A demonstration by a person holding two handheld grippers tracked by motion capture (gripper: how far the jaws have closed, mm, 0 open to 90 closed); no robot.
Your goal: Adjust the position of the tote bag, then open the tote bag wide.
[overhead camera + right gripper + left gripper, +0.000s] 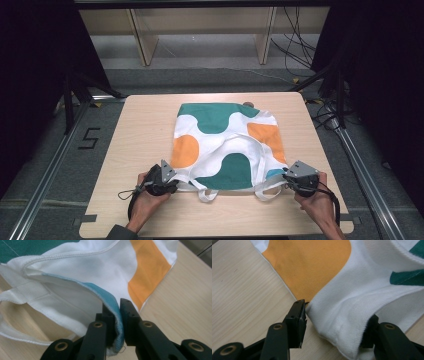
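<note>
One wooden table fills the middle of the high view, light and pale-grained, with rounded corners. It stands on grey floor between two metal rails that run up the left and right sides of the frame. A "5" is marked on the floor at left centre. Beyond the table, at the top of the frame, stands a light wooden shelf frame, with black cables trailing at the upper right and dark curtains on both sides.

One tote bag lies flat in the centre of the table, white with teal and orange blobs. Its mouth faces the lower edge of the frame, and its two white handles loop out below it onto the bare wood. Whether anything is inside the bag cannot be told.

Two hands come in from the bottom of the frame, each holding one gripper. The left gripper sits at the bag's lower left corner. In the left gripper view its jaws stand apart, with a fold of white cloth lying between them and not pinched. The right gripper sits at the bag's lower right corner. In the right gripper view its jaws are clamped on the bag's hem, where a strip of light blue cloth runs down between the two pads.
</note>
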